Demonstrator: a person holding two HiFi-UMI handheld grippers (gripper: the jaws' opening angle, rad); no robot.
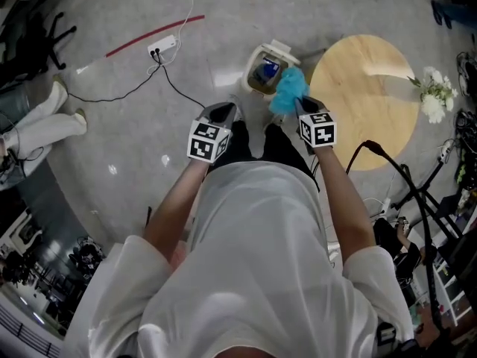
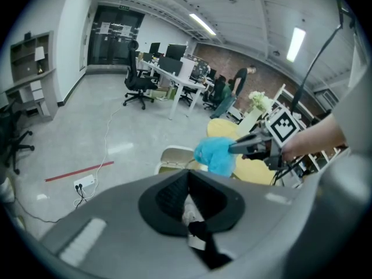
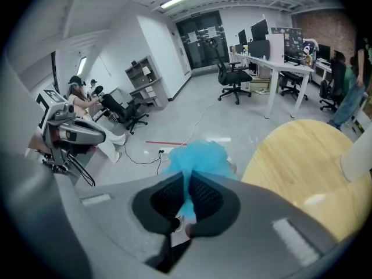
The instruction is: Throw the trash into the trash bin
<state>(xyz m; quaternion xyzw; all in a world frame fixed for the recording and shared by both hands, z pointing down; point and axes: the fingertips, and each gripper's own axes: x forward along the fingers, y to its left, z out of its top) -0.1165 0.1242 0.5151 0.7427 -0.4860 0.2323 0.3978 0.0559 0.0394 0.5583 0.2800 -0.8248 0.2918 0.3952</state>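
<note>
Polished grey office floor is filling the head view, with a red tape line [image 1: 153, 36] and a power strip [image 1: 162, 48] lying toward the upper left. Left of centre, the left gripper [image 1: 222, 112] is hovering with its fingers pressed together on nothing. Just above centre, the trash bin [image 1: 262, 69] is standing open on the floor. Blue crumpled trash [image 1: 289, 89] is hanging at the bin's right rim and overlapping it, and the right gripper [image 1: 299, 104] is gripping it with fingers clamped on the wad. At the right, a round wooden counter [image 1: 365, 103] is standing just beside the bin.

From the right fingers the bin's mouth is lying up and to the left, so the loaded hand is probably needing only a short shift that way before letting go. No clear long axis is showing in the wad. While the left gripper view is showing the wad side-on against the bin's rim, the right gripper view is hiding the bin behind the blue wad
</note>
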